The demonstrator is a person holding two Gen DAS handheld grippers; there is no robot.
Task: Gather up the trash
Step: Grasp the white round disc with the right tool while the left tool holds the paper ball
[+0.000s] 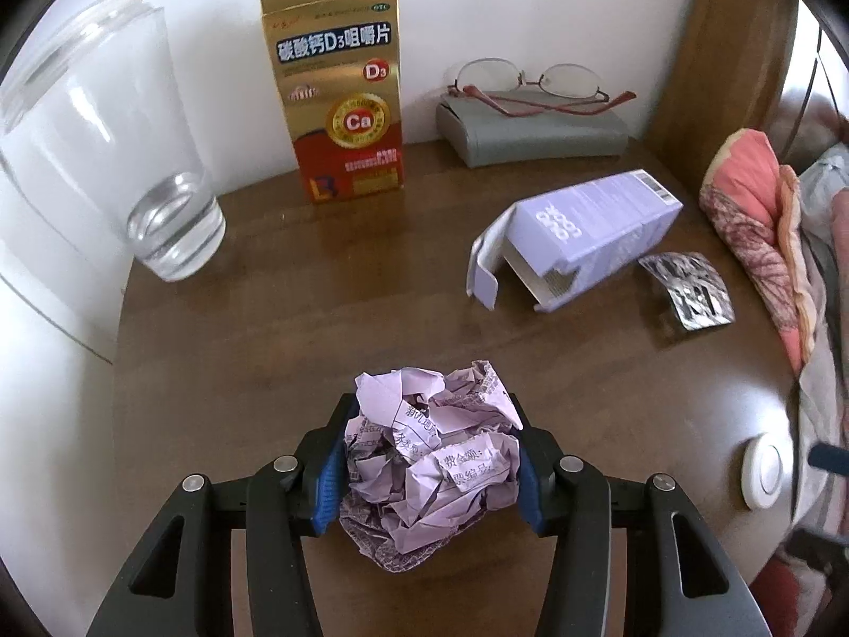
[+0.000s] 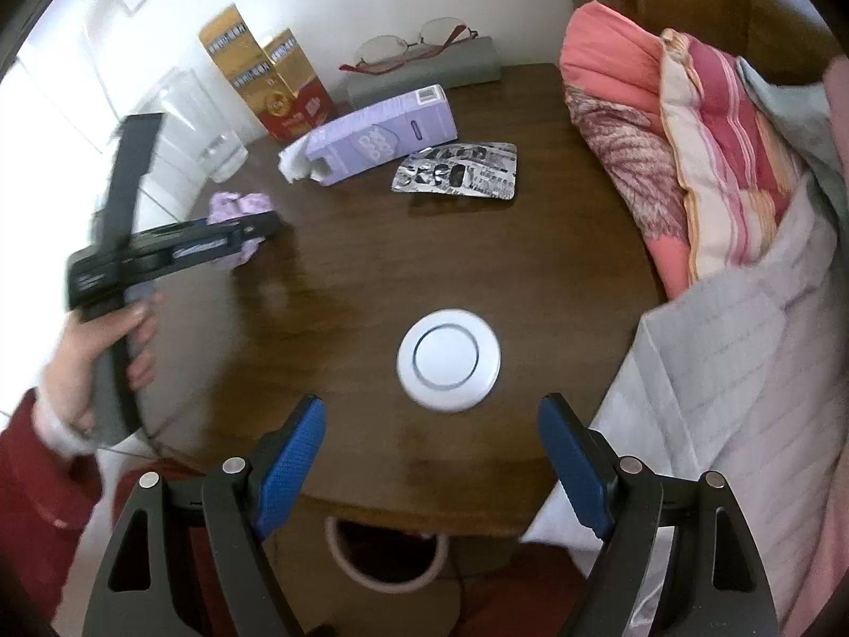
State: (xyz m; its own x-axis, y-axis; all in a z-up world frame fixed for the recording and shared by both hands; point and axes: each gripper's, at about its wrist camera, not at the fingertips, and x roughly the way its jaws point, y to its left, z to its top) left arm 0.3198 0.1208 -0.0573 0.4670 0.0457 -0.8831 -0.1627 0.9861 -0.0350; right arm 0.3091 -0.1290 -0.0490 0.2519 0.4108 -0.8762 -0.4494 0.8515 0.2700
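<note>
Tabletop (image 1: 318,318): fingers (image 1: 331,470) clamping crumpled paper (image 1: 430,456)

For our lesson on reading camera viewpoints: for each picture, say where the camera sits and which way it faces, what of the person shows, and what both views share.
Left wrist: on the left gripper, facing steeply down at the table; its pads press the crumpled paper; no body shows.
Right wrist: on the right gripper, open, facing down over the white round disc; the person's left hand and red sleeve show.
Shared: paper, purple box, foil blister pack, glass, disc.
</note>
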